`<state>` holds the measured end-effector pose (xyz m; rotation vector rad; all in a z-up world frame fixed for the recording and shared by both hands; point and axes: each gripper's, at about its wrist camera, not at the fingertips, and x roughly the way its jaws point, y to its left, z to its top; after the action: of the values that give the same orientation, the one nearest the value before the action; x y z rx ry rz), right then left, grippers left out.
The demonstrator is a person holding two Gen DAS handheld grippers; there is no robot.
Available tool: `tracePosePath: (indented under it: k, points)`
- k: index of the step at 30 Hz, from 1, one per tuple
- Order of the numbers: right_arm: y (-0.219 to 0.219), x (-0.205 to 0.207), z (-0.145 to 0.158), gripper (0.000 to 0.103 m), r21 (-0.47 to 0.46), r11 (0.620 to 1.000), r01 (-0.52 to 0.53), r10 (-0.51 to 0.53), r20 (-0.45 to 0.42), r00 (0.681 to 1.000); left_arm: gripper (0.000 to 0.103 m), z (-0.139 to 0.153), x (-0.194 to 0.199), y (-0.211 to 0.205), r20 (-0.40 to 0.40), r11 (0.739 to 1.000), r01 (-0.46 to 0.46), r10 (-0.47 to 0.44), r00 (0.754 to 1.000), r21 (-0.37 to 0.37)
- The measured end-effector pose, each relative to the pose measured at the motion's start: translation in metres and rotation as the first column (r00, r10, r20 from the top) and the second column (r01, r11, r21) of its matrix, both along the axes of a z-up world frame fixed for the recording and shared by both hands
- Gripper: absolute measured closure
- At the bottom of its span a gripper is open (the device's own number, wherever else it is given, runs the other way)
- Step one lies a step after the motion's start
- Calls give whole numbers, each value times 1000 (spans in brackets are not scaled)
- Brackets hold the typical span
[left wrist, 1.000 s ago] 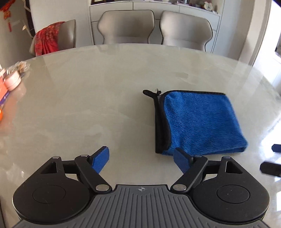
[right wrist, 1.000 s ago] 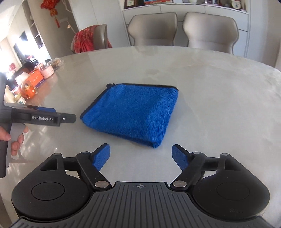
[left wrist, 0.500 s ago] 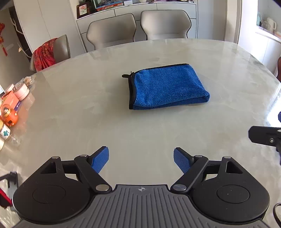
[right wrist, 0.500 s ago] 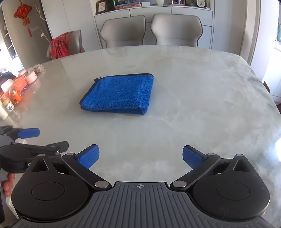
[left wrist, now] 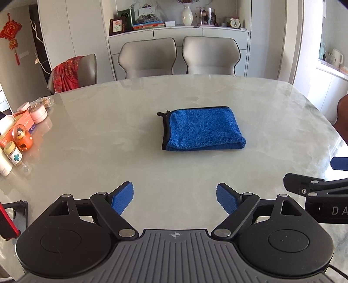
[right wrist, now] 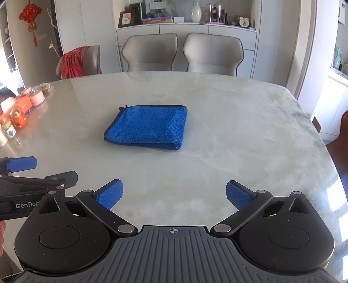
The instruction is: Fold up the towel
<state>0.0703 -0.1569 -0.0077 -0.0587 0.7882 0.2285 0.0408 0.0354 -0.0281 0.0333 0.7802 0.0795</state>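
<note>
a home dining room. a big pale marble-look table has grey padded chairs at its far side, one chair draped with a red cloth. behind them a white sideboard carries a framed picture, books, a vase and a small alarm clock. a red knot ornament hangs on the wall, and jars and boxes crowd the table's left edge.

A pale marble-look table fills the lower frame, glossy with daylight from the right. Behind it, at upper centre, stand two grey upholstered chairs before a white sideboard carrying a vase, books and a small clock. At upper left a third chair bears a red patterned cloth, and a red knot ornament hangs on the wall.
</note>
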Motion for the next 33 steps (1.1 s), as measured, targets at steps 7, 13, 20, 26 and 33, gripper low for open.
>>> tracePosePath:
  k: [7, 13, 20, 26, 33]
  points:
    - [-2, -12, 3, 1, 3, 1000, 20, -20, 17, 1000, 16, 0, -7, 5, 0, 999, -27, 27, 1000, -19]
    - [3, -19, 2, 1, -22, 1000, -2, 2, 18, 1000, 16, -1, -10, 5, 0, 999, -22, 22, 1000, -39]
    - [1, -18, 1, 1, -14, 1000, 10, -10, 13, 1000, 16, -3, -10, 3, -2, 999, -20, 19, 1000, -32]
    - [2, -18, 1, 1, -23, 1000, 9, -9, 11, 1000, 15, -4, -10, 2, -5, 999, -23, 23, 1000, -34]
    - [2, -18, 1, 1, -31, 1000, -2, 2, 12, 1000, 15, -6, -8, -3, -7, 999, -20, 20, 1000, -28]
